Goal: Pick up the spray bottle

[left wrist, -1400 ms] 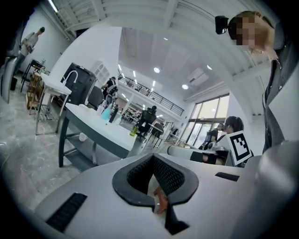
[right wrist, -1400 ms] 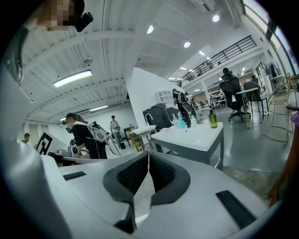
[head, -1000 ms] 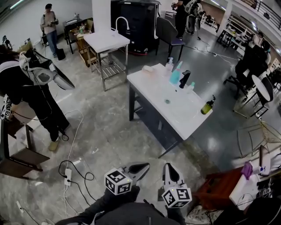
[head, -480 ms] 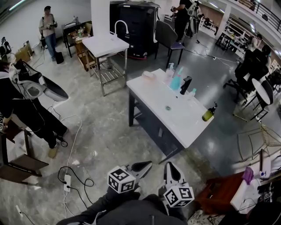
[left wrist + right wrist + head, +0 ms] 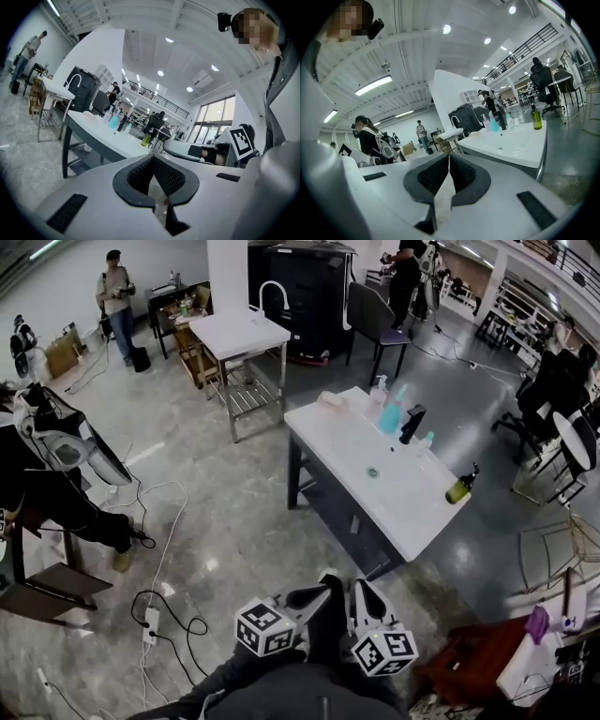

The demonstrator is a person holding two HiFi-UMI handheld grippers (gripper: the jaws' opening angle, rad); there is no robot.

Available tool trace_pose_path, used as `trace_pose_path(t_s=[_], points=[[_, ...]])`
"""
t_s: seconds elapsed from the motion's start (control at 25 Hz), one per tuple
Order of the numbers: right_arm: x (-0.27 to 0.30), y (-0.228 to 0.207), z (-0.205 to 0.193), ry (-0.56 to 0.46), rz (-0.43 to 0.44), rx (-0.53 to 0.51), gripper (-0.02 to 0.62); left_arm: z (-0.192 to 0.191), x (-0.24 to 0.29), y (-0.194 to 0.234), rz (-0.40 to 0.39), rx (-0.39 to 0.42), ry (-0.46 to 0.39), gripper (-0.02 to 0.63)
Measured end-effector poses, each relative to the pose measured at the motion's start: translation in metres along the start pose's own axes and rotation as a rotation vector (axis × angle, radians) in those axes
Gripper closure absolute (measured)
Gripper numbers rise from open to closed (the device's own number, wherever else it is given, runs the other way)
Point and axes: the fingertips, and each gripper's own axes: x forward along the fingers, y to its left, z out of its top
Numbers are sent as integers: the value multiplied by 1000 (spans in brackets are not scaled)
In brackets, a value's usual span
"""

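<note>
The spray bottle [image 5: 391,415], teal with a pointed trigger top, stands at the far end of the white sink table [image 5: 349,448], next to a black faucet [image 5: 411,424]. It also shows small in the left gripper view as the teal bottle [image 5: 113,122] and in the right gripper view as the teal bottle [image 5: 493,123]. My left gripper [image 5: 323,592] and right gripper [image 5: 362,590] hang side by side over the floor, well short of the table. Both point toward it. The left gripper [image 5: 152,158] and right gripper [image 5: 448,155] are shut with nothing between the pads.
A clear pump bottle [image 5: 378,392], a small bottle [image 5: 427,440] and an olive-green bottle [image 5: 460,488] also stand on the table. A second white table [image 5: 246,333] stands behind. Cables and a power strip [image 5: 150,619] lie on the floor at left. A person with a backpack [image 5: 56,442] stands left.
The view has advanced toward the sink table and swung slightly, so the table sits further right. Both grippers have moved forward and now sit closer together, still shut.
</note>
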Motion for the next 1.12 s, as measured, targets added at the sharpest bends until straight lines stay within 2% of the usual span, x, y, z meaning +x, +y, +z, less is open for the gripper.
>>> trace_pose_path(t_s=[0.32,0.52,1.12], points=[[42,-19,20,-7,32,-31,584,27,21,38,60,27,-21,598],[74,-35,39,-31,32,-44,584,44,41,61,64,30,-24,598],[178,-102,79,-4,45,-53,584,98,125,143,86,21,-24,598]])
